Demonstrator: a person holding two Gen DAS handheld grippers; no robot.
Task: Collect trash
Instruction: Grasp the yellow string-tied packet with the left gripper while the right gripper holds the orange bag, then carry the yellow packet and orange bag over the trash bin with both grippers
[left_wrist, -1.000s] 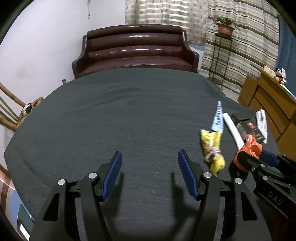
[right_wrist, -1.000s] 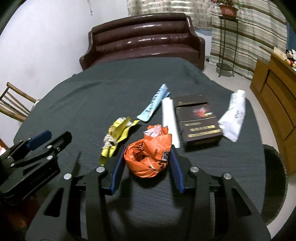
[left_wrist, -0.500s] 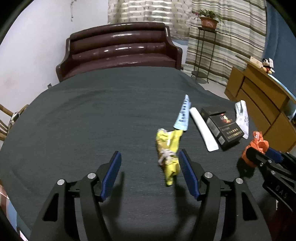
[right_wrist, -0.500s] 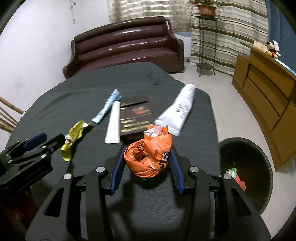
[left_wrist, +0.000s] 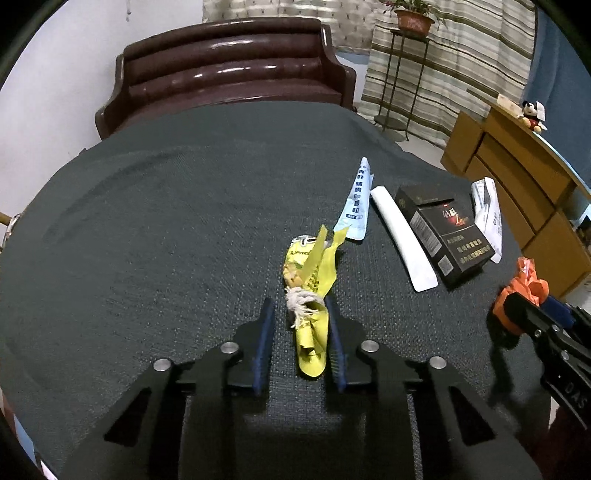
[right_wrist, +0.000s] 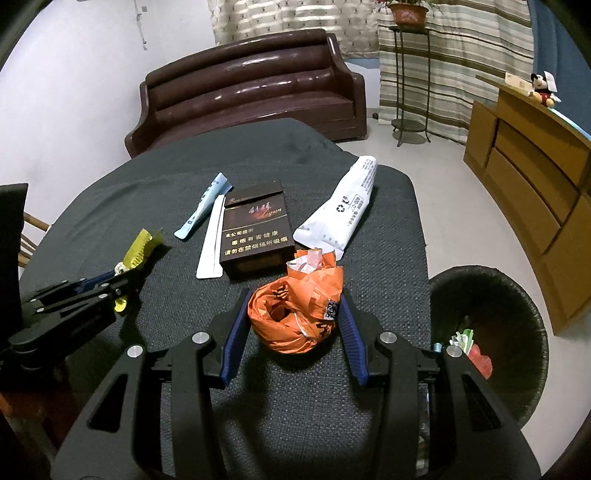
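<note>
My left gripper has its jaws closed in around a crumpled yellow wrapper lying on the dark table; the right finger touches it and a small gap shows on the left. My right gripper is shut on a crumpled orange bag, held above the table's right edge. The orange bag also shows in the left wrist view. A black wicker bin with some trash in it stands on the floor at right. On the table lie a light blue sachet, a white strip, a black box and a white pouch.
The round table has a dark grey cloth. A brown leather sofa stands behind it. A wooden cabinet with a toy on top is at right, with a plant stand by the striped curtain.
My left gripper moved right onto the yellow wrapper and its jaws narrowed around it. My right gripper carried the orange bag to the right, toward the bin, which has come into view.
</note>
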